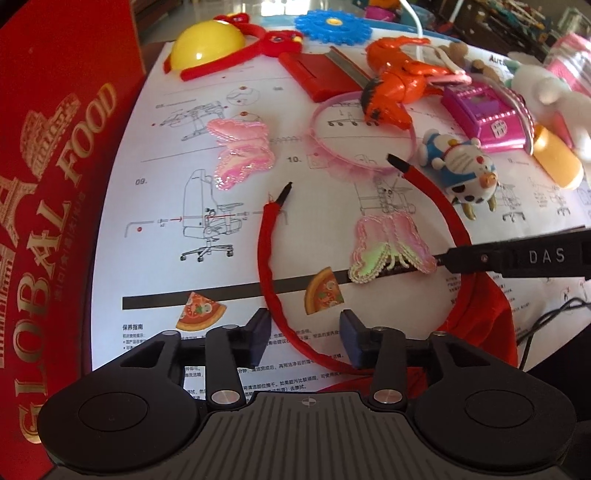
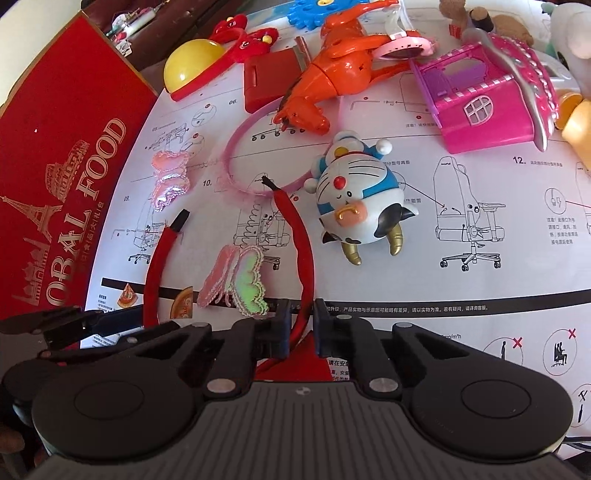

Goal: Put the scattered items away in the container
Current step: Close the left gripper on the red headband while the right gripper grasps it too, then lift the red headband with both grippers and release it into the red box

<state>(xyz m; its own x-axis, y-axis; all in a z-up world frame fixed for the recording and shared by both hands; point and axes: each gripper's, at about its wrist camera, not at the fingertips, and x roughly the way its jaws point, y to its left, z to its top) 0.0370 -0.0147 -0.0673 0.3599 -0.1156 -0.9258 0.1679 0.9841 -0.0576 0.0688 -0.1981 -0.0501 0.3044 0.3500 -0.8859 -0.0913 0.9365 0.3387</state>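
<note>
A red headband (image 1: 266,258) (image 2: 304,254) lies on the paper-covered table, its open ends pointing away from me. My right gripper (image 2: 300,325) is shut on the right side of its band; it also shows in the left wrist view (image 1: 454,258) from the right. My left gripper (image 1: 304,332) is open, its jaws straddling the left side of the band near its base without touching. The red "Global Food" box (image 1: 55,184) (image 2: 66,177) stands at the left. A pink butterfly clip (image 1: 391,251) (image 2: 243,284) lies inside the headband's arc.
Scattered toys lie beyond: a second pink butterfly (image 1: 240,147), a pink headband (image 1: 354,162), a Doraemon figure (image 1: 465,170) (image 2: 358,199), an orange horse (image 2: 332,74), a pink toy house (image 2: 487,103), a yellow dome (image 1: 207,44), a red block (image 1: 325,74), a blue gear (image 1: 332,26).
</note>
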